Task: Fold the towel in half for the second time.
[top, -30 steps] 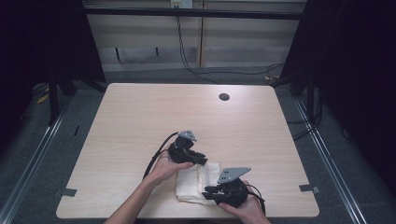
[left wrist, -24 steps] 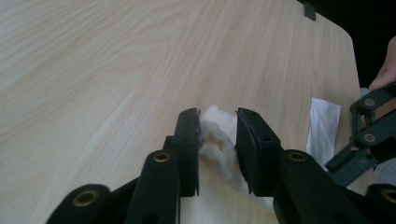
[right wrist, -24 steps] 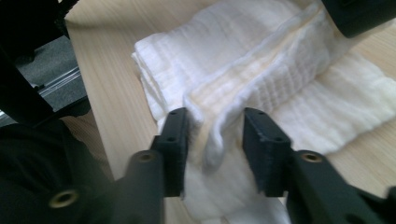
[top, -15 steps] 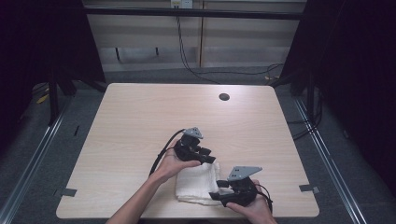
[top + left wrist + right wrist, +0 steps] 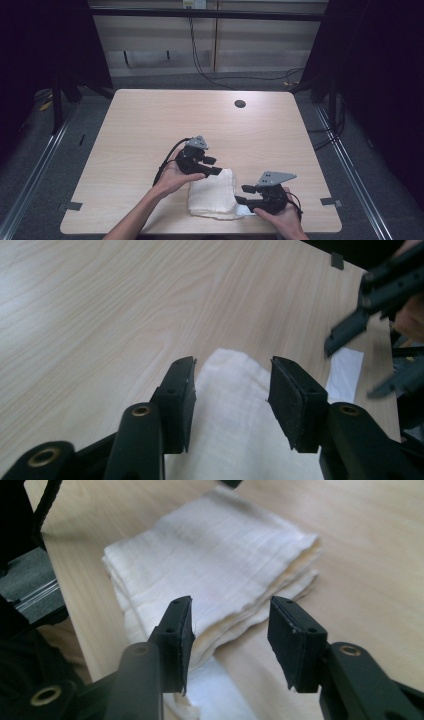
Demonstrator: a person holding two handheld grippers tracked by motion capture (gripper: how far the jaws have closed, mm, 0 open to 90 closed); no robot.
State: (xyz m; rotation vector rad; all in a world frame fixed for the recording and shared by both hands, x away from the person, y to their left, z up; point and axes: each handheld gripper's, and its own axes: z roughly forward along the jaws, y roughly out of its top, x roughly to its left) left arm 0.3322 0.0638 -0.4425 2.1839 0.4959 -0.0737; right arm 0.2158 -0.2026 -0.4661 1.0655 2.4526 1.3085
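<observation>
Two sets of tongs flank one folded cream-white cloth [image 5: 212,193] near your edge of the pale wooden counter [image 5: 150,120]. Nearest you, the right tongs [image 5: 241,195] sit low at the cloth's right edge; their jaws have just been closing a little from wider but stand released, pads clear of the fabric, with the stacked layers [image 5: 220,565] lying just ahead of them. A thin white sheet [image 5: 220,690] shows under the cloth's near corner. Slightly farther, the left tongs [image 5: 216,166] hover above the cloth's far left corner; their jaws have just been opening and stand parted, with the corner [image 5: 230,370] below the gap but untouched. Judged from this, the fold is finished and both tongs have let go so the stack can settle flat. Farther off, a small dark round hole [image 5: 240,104] marks the counter's far side.
</observation>
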